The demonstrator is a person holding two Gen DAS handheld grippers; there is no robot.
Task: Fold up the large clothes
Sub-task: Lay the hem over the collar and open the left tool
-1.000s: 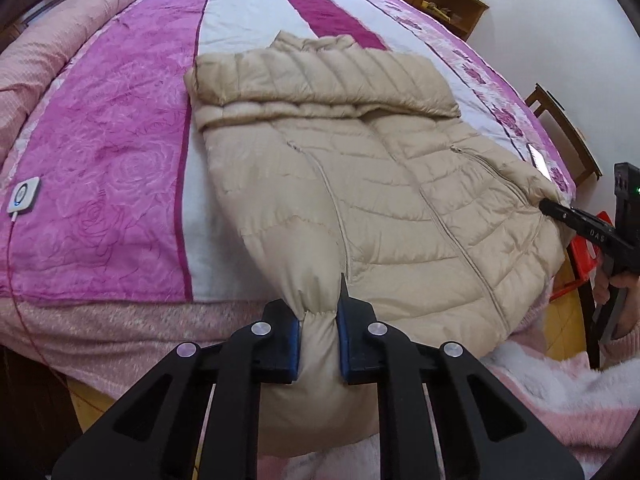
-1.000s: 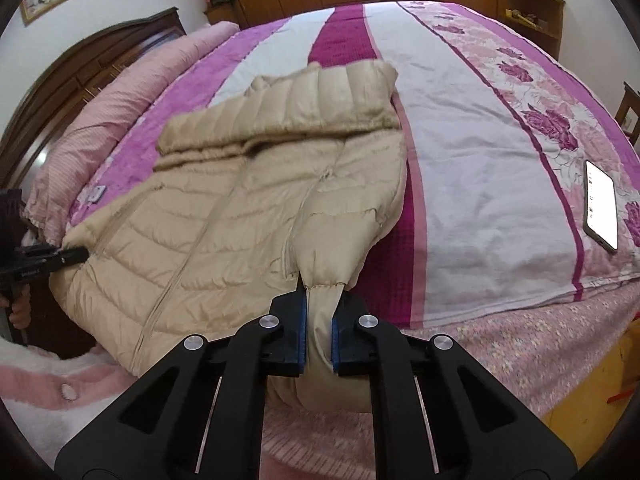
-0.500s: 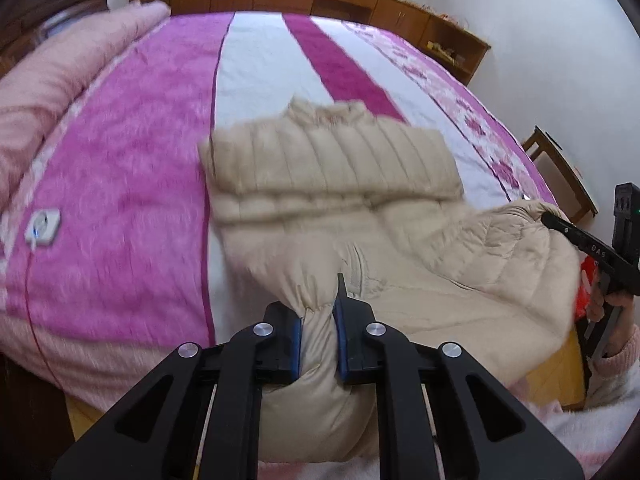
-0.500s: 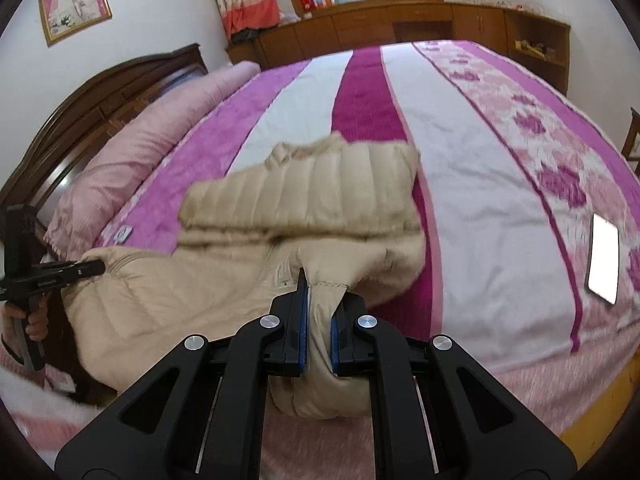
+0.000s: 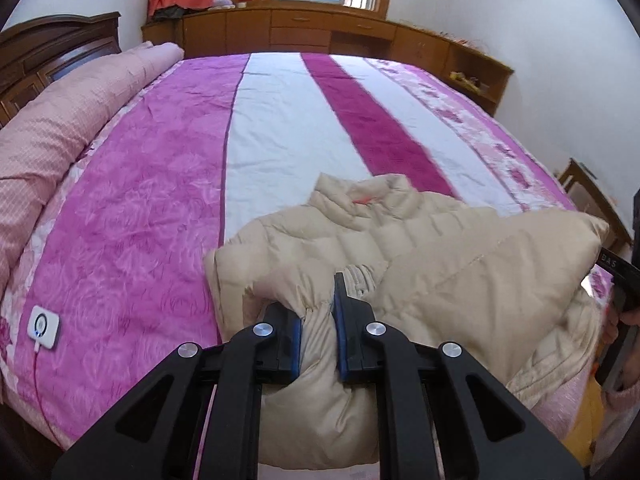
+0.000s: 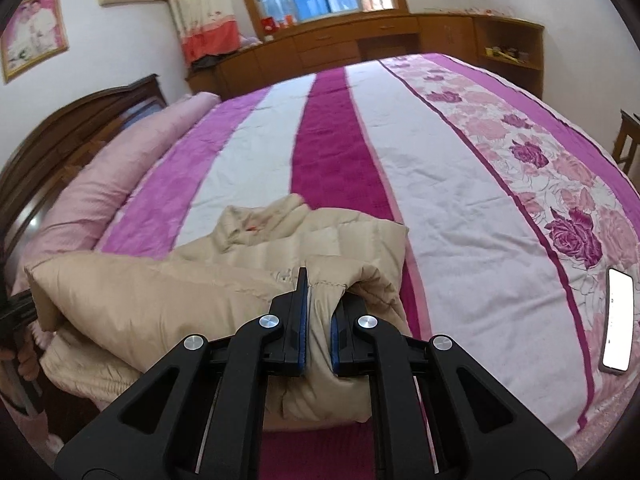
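Note:
A beige quilted puffer jacket (image 5: 420, 264) lies at the near edge of the bed, its collar pointing away from me. My left gripper (image 5: 318, 320) is shut on the jacket's lower hem and holds it raised over the body. My right gripper (image 6: 318, 320) is shut on the hem at the other corner (image 6: 324, 292), also raised. The lower half of the jacket (image 6: 160, 304) is lifted and doubled toward the collar. Each gripper shows at the edge of the other's view, the right one in the left wrist view (image 5: 620, 280).
The bed has a pink, white and magenta striped cover (image 5: 280, 128). A rolled pink quilt (image 5: 72, 112) lies by the dark headboard. A white phone (image 6: 618, 320) lies on the right, a small white charger (image 5: 44, 326) on the left. Wooden cabinets (image 5: 320, 36) line the far wall.
Both grippers have lifted the jacket's hem and carried it forward over the body toward the collar. The views have tilted up, showing the far wall and window.

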